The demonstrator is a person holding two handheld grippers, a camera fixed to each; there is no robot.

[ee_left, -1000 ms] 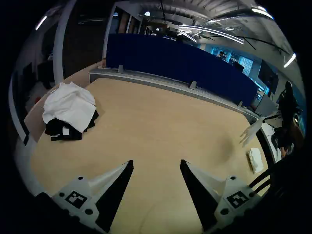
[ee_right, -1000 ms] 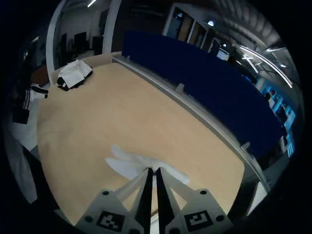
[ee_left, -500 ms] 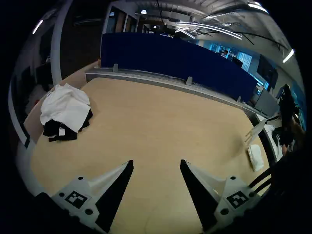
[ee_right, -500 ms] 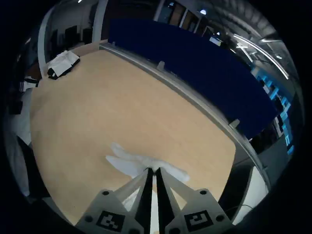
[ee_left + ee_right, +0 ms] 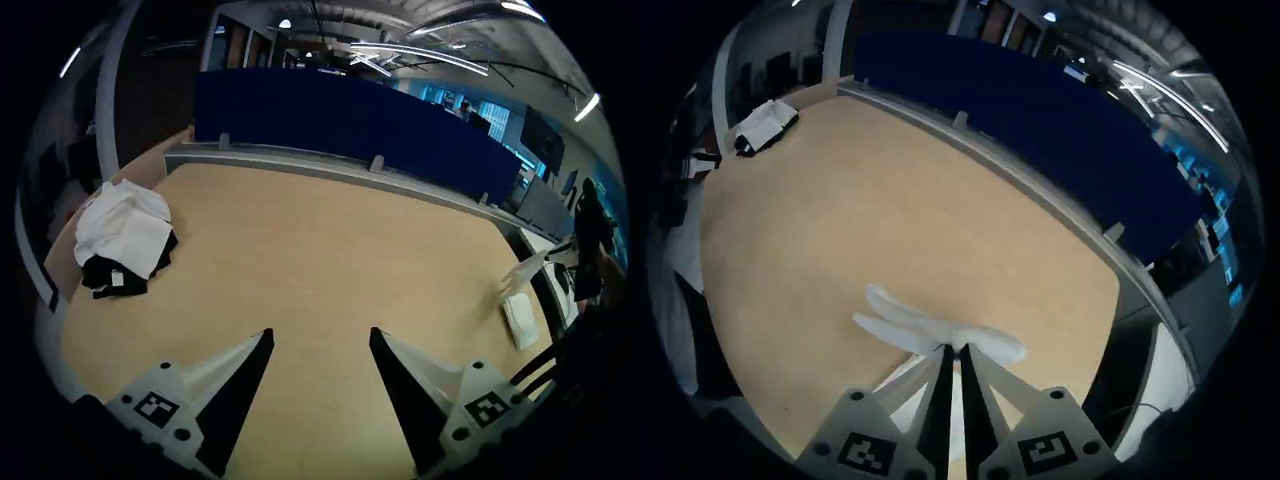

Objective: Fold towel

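A white towel hangs from my right gripper, which is shut on it; folds of cloth fan out to the left and right of the fingertips above the wooden table. In the left gripper view the same towel shows at the far right table edge, held up by the right gripper. My left gripper is open over bare table, with nothing between its fingers.
A pile of white and black clothes lies at the table's far left corner, also seen as the pile in the right gripper view. A blue partition runs along the table's far edge. A person's sleeve is at the left.
The right gripper has shifted a little with the towel still held; the towel's folds hang slightly differently. The left gripper's view has drifted slightly; it stays open.
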